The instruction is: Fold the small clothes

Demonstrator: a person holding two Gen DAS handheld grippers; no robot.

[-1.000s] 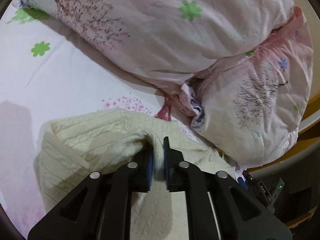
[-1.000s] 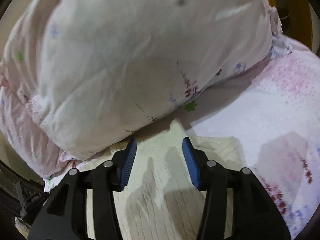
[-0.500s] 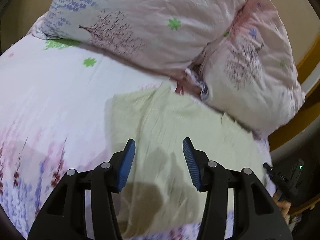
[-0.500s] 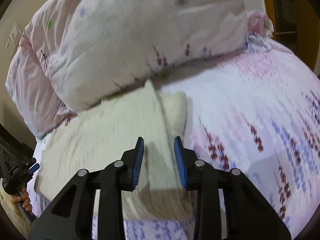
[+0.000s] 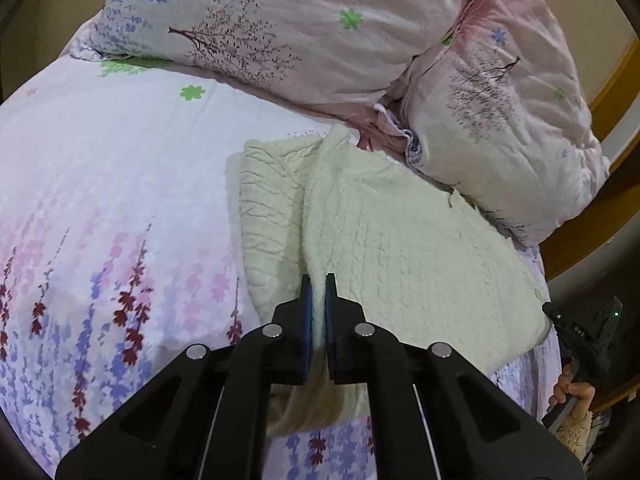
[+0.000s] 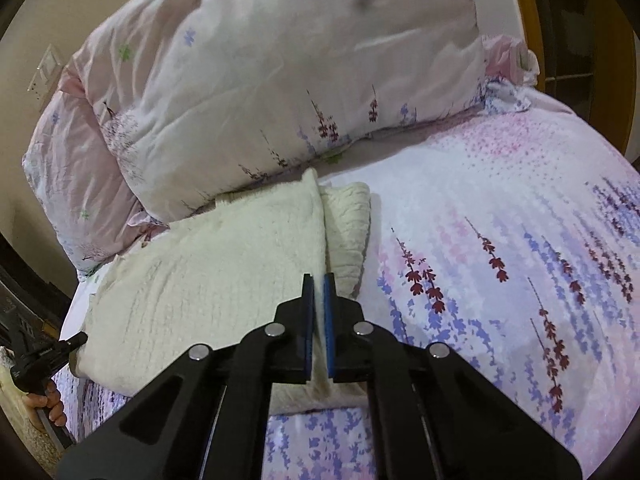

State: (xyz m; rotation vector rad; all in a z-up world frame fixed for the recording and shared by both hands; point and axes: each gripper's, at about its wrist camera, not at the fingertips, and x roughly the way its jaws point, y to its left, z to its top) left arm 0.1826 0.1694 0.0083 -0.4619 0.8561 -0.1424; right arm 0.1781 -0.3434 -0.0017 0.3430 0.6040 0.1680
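Left gripper [image 5: 319, 280] — jaws closed on the near edge of the sweater [image 5: 400, 240], cream knit pinched between the blue pads. They have just been closing; half a second ago they stood apart above the cloth.

Right gripper [image 6: 319, 280] — likewise clamped on the sweater [image 6: 208, 272], a thin fold of knit between its pads. These jaws too have just closed from a wider stance.

Sweater — cream, cable-knit, lying flat on the bed, one side flap folded over the body so a long fold line runs away from the grippers. Its far end touches the pillows. A second ago the left gripper held a bunched ridge of it close to the pillows; both views now sit further back.

Sheet [image 5: 100, 200] — white, printed with pink, purple and dark red flower spikes; covers the bed.

Pillows [image 5: 320, 20] — two, pale pink with tree and flower print, at the head of the bed, overlapping.

Bed frame [image 5: 616, 92] — orange-brown wood, beyond the pillows.

Wall [image 6: 24, 60] — beige, with a switch plate [image 6: 46, 68].
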